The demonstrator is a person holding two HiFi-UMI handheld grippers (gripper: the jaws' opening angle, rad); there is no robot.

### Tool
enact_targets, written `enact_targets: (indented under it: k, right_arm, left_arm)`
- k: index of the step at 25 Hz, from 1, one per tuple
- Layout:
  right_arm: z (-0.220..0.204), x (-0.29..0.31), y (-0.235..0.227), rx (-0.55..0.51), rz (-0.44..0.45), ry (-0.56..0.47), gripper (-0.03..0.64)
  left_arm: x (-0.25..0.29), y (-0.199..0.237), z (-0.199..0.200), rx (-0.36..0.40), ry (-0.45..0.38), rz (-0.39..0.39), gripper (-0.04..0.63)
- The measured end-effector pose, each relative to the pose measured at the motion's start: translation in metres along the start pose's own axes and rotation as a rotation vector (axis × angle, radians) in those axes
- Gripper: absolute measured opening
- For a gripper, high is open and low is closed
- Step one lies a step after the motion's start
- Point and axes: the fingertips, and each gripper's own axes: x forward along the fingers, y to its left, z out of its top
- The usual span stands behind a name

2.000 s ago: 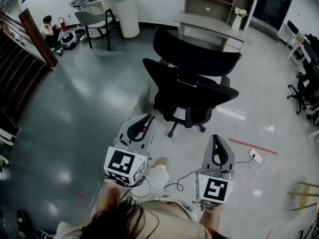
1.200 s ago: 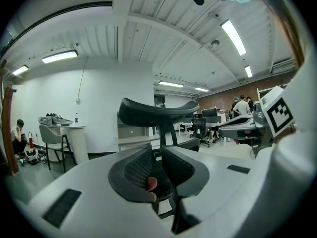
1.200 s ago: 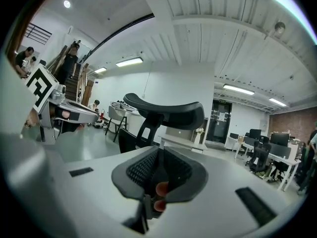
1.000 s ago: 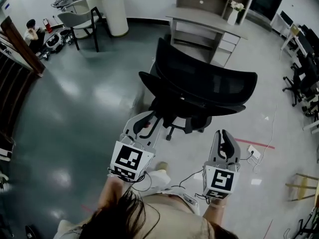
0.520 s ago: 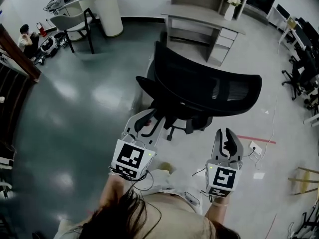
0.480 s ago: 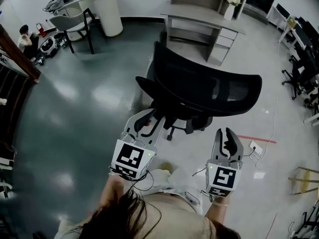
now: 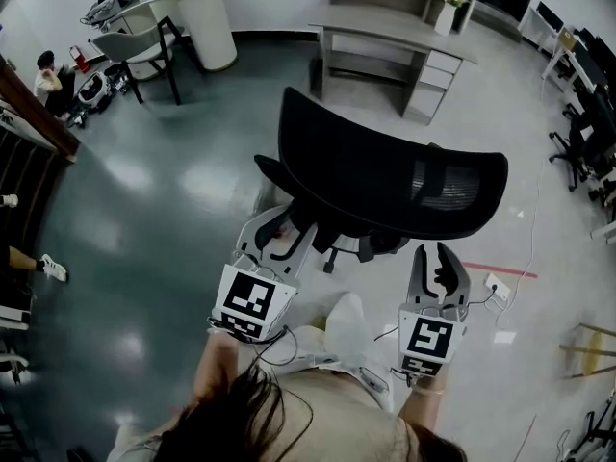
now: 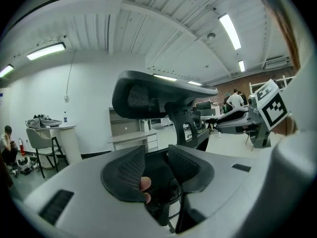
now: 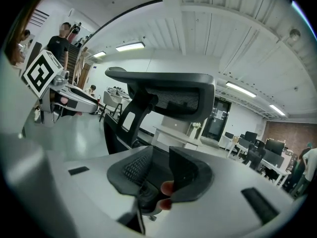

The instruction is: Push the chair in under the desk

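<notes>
A: What do we have nearest to us?

B: Our two grippers, held low over the floor (image 7: 144, 219), each with its marker cube towards us. The left gripper (image 7: 277, 229) has its jaws partly apart and opening. In the left gripper view the pads press on nothing, and we see only dark chair parts through the gap, beyond the tips.

A: And the other one?

B: The right gripper (image 7: 438, 255) is much the same: jaws a little apart and opening, nothing clamped between them.

A: Where is the chair?

B: The black chair (image 7: 385, 176) stands on the floor just beyond both grippers, its mesh back turned towards us. In the head view the left tips lie at the lower left edge of the back and the right tips just under its right end. We cannot tell whether they touch it.

A: And the desk?

B: The grey desk (image 7: 395, 29) is farther on, by the far wall, with a vase (image 7: 445, 12) at its right end. The chair is well apart from it – not yet under it.

A: Farthest off?

B: At the far left corner of the floor, a round white table (image 7: 207, 8) with a grey chair (image 7: 144, 46) just beside it
</notes>
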Motion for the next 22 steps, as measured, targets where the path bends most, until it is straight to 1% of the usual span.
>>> enact_targets:
  k: [7, 11, 17, 22]
  right_arm:
    - [-0.004, 0.020, -0.011, -0.049, 0.009, 0.017, 0.120]
    - [-0.006, 0.032, -0.014, -0.082, 0.032, 0.033, 0.126]
    - [-0.012, 0.047, -0.010, -0.139, 0.060, 0.056, 0.138]
    - [-0.014, 0.055, -0.009, -0.172, 0.072, 0.070, 0.156]
  left_arm:
    - [0.023, 0.005, -0.006, 0.073, 0.034, 0.010, 0.152]
    - [0.034, 0.008, -0.008, 0.118, 0.052, 0.010, 0.168]
    - [0.044, 0.016, -0.013, 0.199, 0.085, 0.019, 0.188]
    - [0.052, 0.022, -0.018, 0.289, 0.141, 0.014, 0.199]
